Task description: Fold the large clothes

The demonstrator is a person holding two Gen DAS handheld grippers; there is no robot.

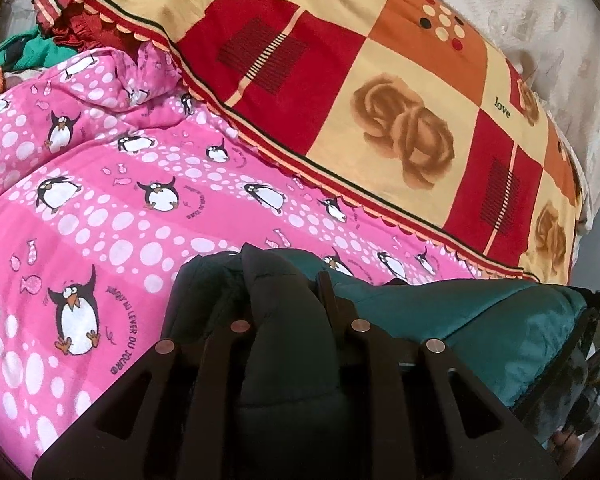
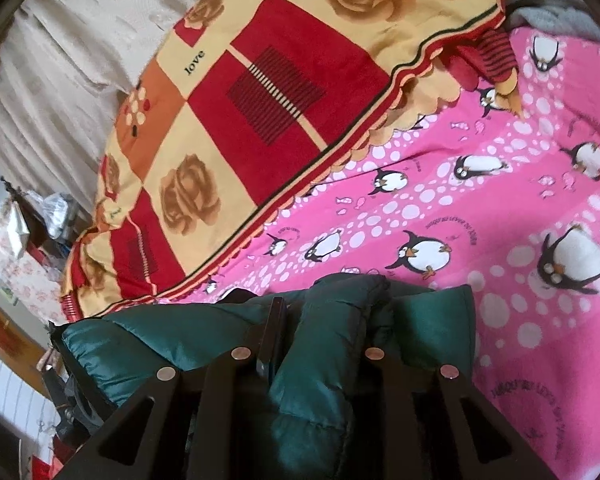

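A dark green padded jacket point(image 1: 500, 328) lies at the near edge of a bed, and it also shows in the right wrist view point(image 2: 172, 344). My left gripper point(image 1: 284, 300) is shut on a bunched dark fold of the jacket that fills the space between its fingers. My right gripper point(image 2: 324, 320) is shut on another bunched green fold of the same jacket. Both grippers hold the jacket just above the pink penguin bedspread point(image 1: 140, 184), which also shows in the right wrist view point(image 2: 500, 208). The gripper tips are partly hidden by fabric.
A red, orange and cream quilt with rose prints point(image 1: 380, 92) lies across the far side of the bed, also in the right wrist view point(image 2: 260, 92). Beige curtains point(image 2: 60, 60) hang behind. Green clothing point(image 1: 28, 52) sits at far left. Clutter point(image 2: 32, 232) stands beside the bed.
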